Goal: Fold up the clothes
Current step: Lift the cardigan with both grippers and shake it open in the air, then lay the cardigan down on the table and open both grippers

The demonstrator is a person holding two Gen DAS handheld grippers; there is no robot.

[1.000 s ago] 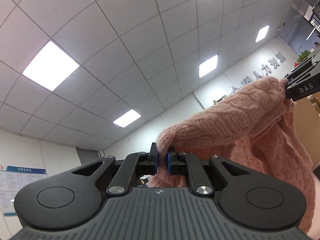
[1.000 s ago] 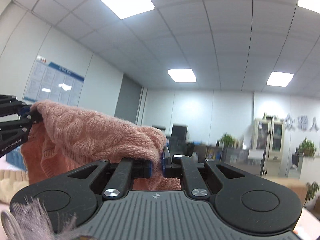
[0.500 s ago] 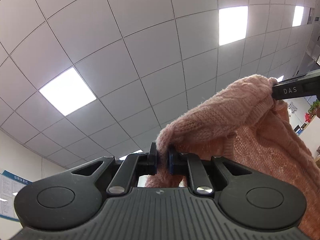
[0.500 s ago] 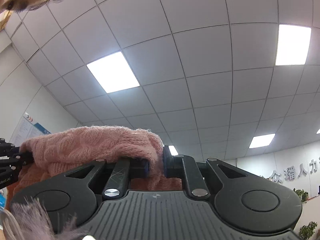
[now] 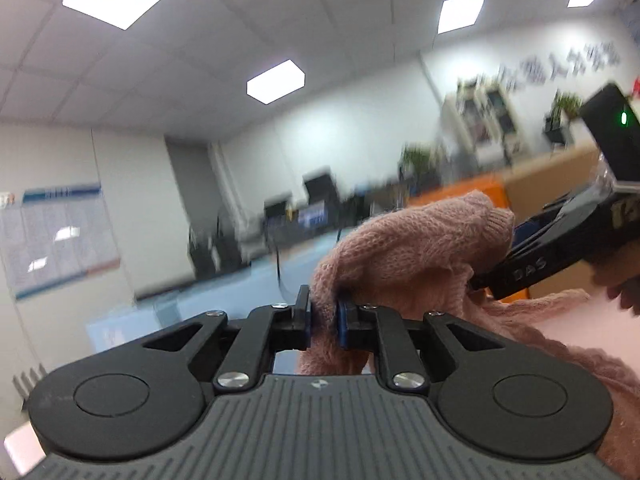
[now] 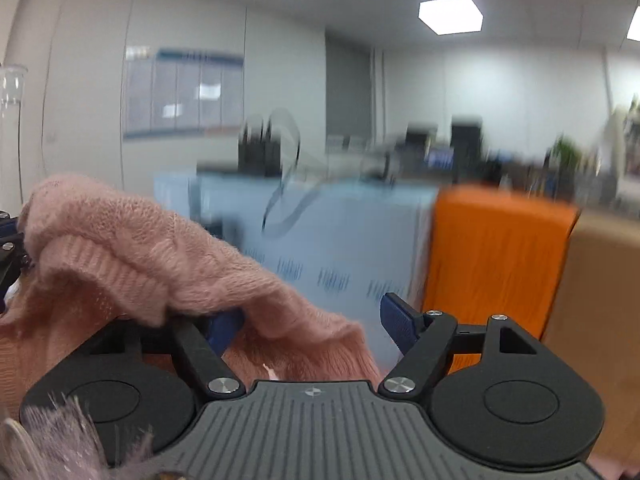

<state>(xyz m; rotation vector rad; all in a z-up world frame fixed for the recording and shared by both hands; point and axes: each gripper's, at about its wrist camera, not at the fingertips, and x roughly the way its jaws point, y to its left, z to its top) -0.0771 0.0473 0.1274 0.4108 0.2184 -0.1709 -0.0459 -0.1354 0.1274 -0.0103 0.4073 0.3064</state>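
Pink knitted wool fills the middle of both views: the sweater (image 5: pixel 420 248) hangs between the two grippers, above a pale pink surface (image 5: pixel 568 324). The left gripper (image 5: pixel 323 318) pinches a fold of the sweater between its blue pads, though its jaws are opening slightly. The right gripper (image 6: pixel 312 324) has its jaws opening wide, with the sweater edge draped over the left finger (image 6: pixel 224 330) and lying loose between the two, while the right finger (image 6: pixel 396 320) stands clear of the cloth.
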